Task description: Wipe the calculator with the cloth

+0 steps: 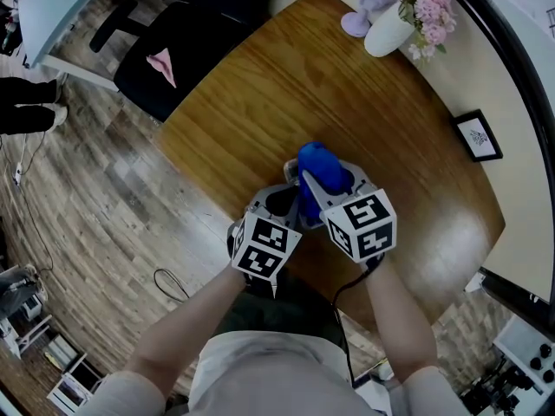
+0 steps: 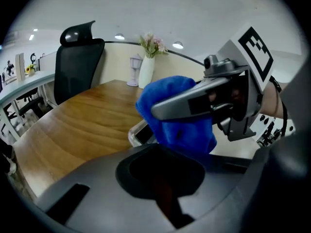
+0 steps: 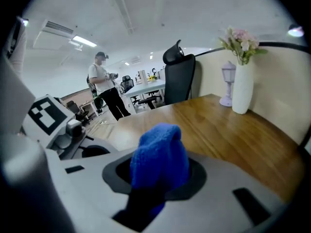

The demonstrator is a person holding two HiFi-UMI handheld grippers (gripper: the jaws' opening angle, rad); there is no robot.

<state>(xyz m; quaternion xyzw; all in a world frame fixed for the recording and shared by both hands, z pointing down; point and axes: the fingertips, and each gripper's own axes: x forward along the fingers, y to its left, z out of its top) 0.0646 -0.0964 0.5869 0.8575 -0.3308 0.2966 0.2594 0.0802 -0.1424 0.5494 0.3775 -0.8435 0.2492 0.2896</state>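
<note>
I noted both grippers at lower centre of the head view, above the wooden table (image 1: 260, 102). The right gripper (image 1: 317, 178) was clamped on the blue cloth (image 1: 323, 165), which stood bunched up out of its jaws in the right gripper view. The left gripper (image 1: 274, 211) appeared to be closed on the calculator (image 2: 141, 133). This reading is tentative, since only a pale corner and some dark screen showed left of the cloth. The cloth lay against the calculator, so I judged the pickup done and the wiping in progress. I could not assess how much surface was clean. Remaining: further passes over the face, then setting both items down.
</note>
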